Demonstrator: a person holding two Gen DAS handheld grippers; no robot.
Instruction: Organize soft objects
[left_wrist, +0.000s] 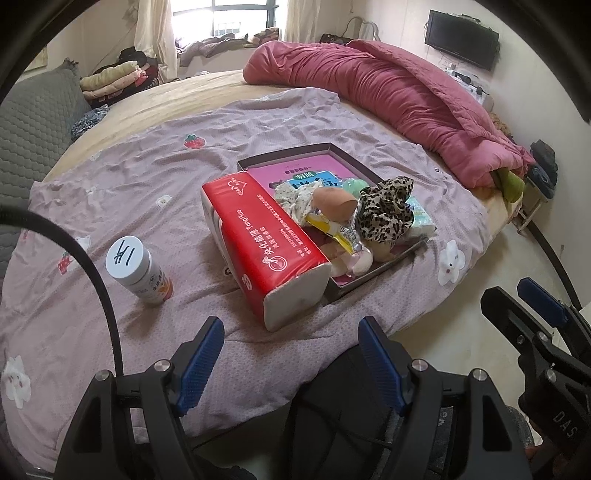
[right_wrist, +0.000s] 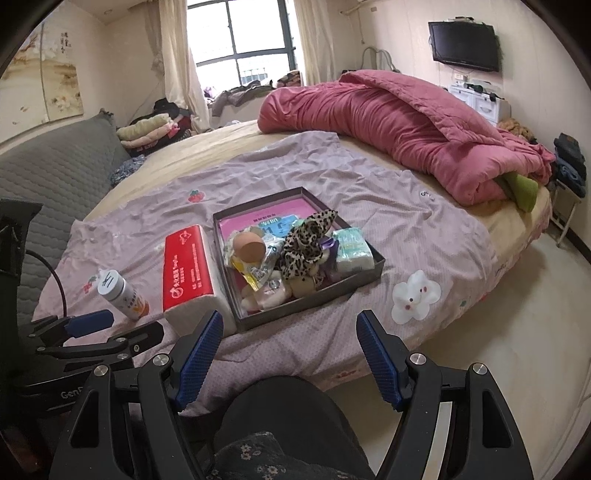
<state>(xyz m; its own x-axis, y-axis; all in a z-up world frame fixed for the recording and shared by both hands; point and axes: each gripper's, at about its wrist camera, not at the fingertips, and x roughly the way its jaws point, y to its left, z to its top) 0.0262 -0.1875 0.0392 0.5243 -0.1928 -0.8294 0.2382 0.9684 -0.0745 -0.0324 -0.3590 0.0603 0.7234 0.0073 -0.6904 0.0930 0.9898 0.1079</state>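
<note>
On bed (right_wrist: 229, 155), lilac sheet (right_wrist: 388, 229): dark tray (right_wrist: 364, 275) at 12 o'clock of right tool (right_wrist: 290, 332), holding leopard scrunchie (right_wrist: 304, 242), tissue pack (right_wrist: 354, 249). Red tissue brick (right_wrist: 184, 264) at tray's 9 o'clock, touching. Pill bottle (left_wrist: 138, 273) at 10 o'clock of left tool (left_wrist: 291, 338). Both tools spread apart, empty.

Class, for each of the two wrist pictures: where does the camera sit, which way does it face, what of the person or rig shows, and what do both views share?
Left wrist: behind the open left gripper, facing across the bed at the tissue pack and bottle; right gripper at right edge.
Right wrist: behind the open right gripper, facing the tray; left gripper lower left, person's knee below.
Shared: tray, tissue pack, bottle, pink quilt.
</note>
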